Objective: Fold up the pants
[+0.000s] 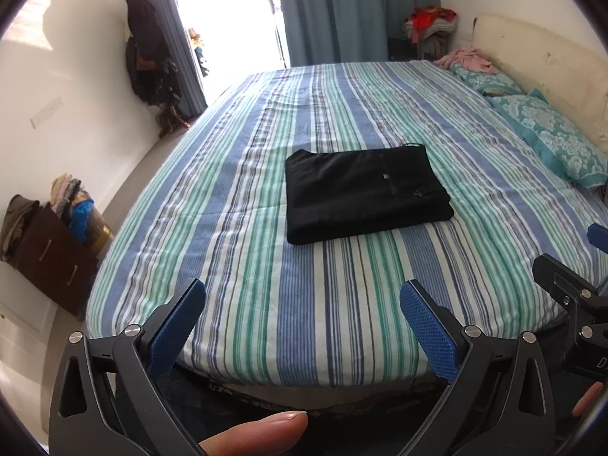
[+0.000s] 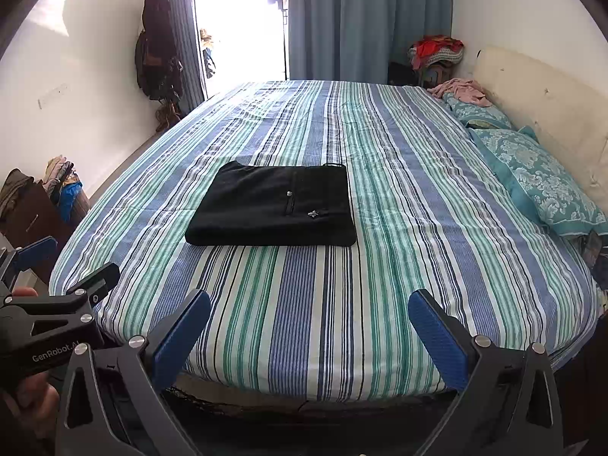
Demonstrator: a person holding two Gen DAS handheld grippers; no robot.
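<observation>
Black pants (image 2: 271,205) folded into a flat rectangle, lying on the striped bed (image 2: 399,197).
Left tongs (image 1: 302,323) and right tongs (image 2: 309,332) both spread wide, gripping nothing, above the bed's near edge, well short of the pants; teal pillow (image 2: 539,178) right of the pants.
</observation>
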